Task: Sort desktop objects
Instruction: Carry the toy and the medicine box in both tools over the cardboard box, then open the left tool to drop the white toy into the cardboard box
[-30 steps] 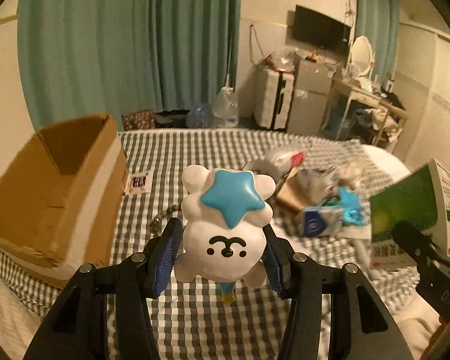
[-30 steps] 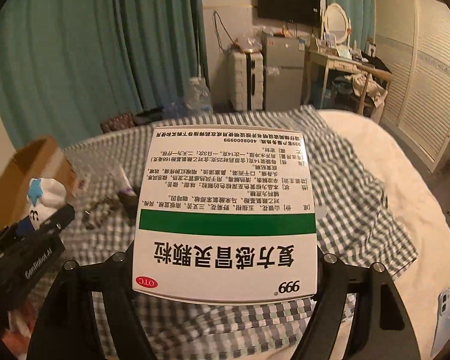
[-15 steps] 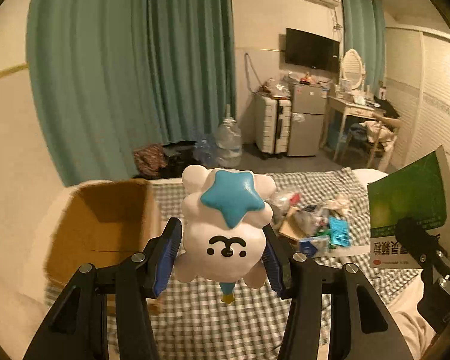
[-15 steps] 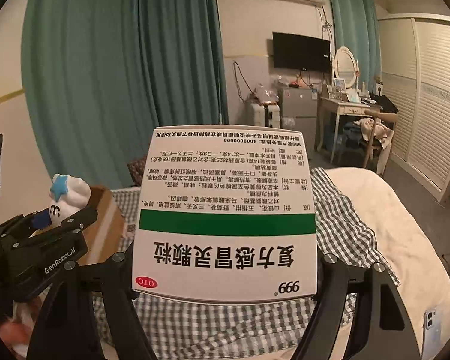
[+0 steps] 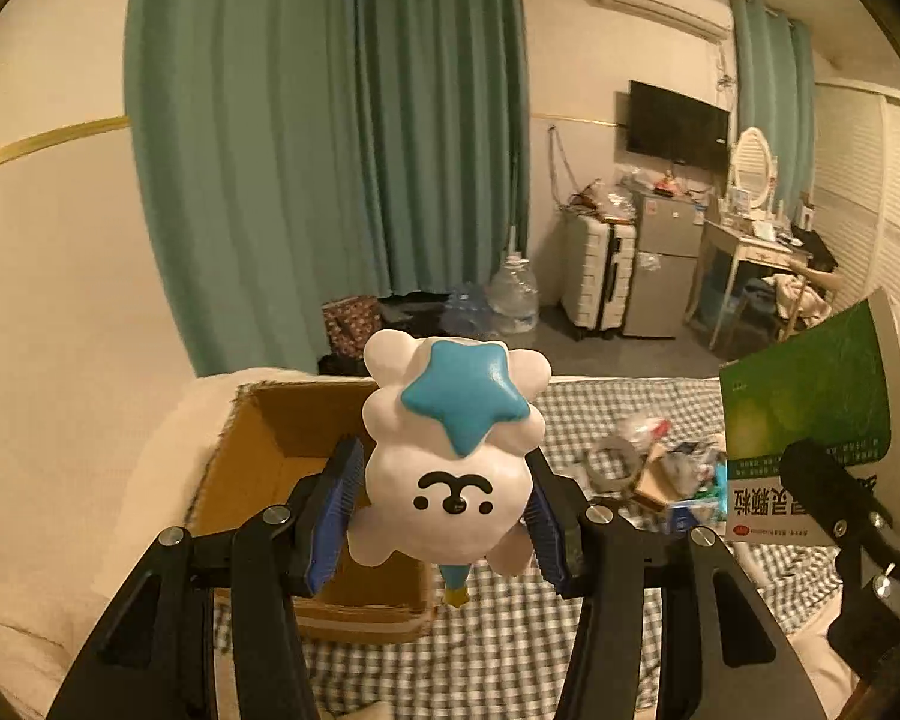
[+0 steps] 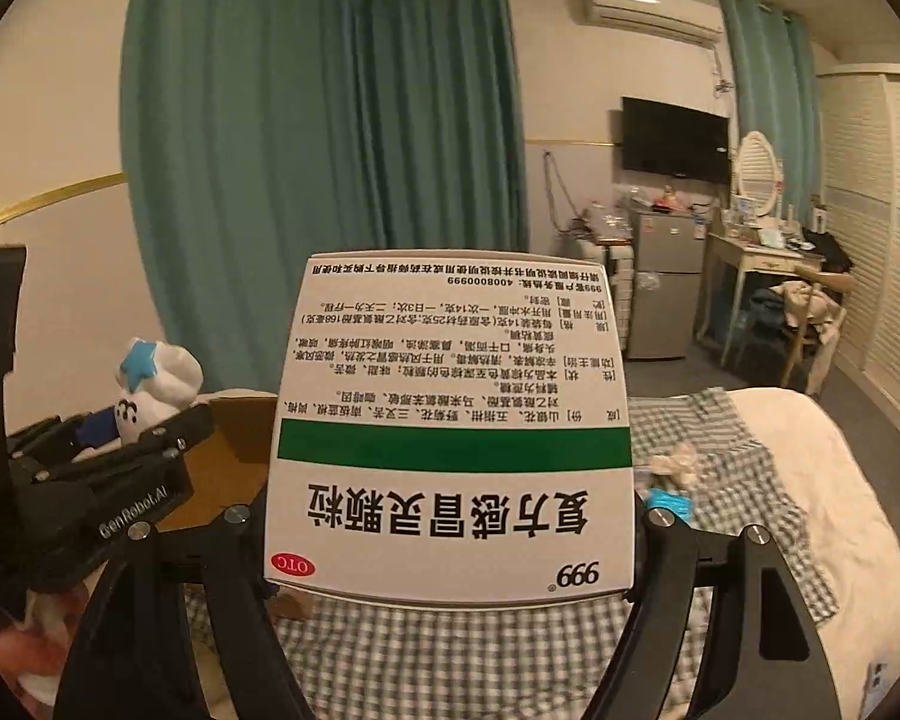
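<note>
My left gripper (image 5: pixel 444 510) is pinching a white plush toy (image 5: pixel 450 468) with a blue star on its head; the blue-padded fingers (image 5: pixel 333 516) press on both of its sides, and its face looks back at my camera. The toy hangs in the air over the near edge of an open cardboard box (image 5: pixel 258 468), which sits on a bed (image 5: pixel 510 648) covered in a grey checked sheet.

My right gripper (image 6: pixel 450 540) has its fingers closed on the sides of a white and green medicine box (image 6: pixel 450 420), held flat with its printed face up and the lettering upside down to me. From the left wrist view this medicine box (image 5: pixel 810 420) sits off to the right, lifted clear of the bed.

Farther along the sheet lies a loose pile of small objects (image 5: pixel 672 474): packets, a roll of tape and a blue item.

From the right wrist view, the left gripper (image 6: pixel 108 456) and its toy (image 6: pixel 150 384) are just to the left of the medicine box, with the cardboard box (image 6: pixel 228 456) behind them.
</note>
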`<state>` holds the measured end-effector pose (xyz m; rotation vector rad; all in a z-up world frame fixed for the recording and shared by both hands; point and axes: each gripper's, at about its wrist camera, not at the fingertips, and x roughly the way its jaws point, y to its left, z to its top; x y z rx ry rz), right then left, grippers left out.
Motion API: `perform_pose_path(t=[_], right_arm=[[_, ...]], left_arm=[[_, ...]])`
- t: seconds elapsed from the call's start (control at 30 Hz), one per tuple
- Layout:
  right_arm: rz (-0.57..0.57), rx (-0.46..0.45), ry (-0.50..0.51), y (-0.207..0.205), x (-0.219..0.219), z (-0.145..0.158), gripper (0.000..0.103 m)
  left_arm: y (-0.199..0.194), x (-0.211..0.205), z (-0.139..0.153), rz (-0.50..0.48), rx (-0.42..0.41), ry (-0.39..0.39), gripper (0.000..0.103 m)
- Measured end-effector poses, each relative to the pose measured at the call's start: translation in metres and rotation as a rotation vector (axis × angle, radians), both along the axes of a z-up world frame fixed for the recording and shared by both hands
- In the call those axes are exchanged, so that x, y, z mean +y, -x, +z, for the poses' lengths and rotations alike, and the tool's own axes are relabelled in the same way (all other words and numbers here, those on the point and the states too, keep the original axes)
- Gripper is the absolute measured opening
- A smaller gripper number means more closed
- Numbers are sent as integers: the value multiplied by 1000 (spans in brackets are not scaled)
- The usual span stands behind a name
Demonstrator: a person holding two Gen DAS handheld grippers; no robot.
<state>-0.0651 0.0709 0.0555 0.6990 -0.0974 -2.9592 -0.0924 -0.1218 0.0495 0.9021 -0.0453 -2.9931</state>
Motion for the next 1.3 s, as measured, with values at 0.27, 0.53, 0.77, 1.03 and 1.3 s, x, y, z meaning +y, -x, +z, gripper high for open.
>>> perform_pose_path(t=[0.27,0.53,0.77,1.03,1.3], right_arm=[[107,-35,-17,27,-56,-10,76],[193,-89,-6,50,-105,-36,76],[238,-153,-5,77,-136,-67,76],[257,-226,-3,112,-161,-97,76],[269,-271,16,144,-176,-120,77]], left_arm=[[13,-62,-17,86,-22,-39,53],[29,-121,-40,164,-42,-62,53],[50,-155,-73,194,-87,-97,53],[78,-173,-118,189,-158,-131,53],[91,-185,-142,185,-185,-144,74]])
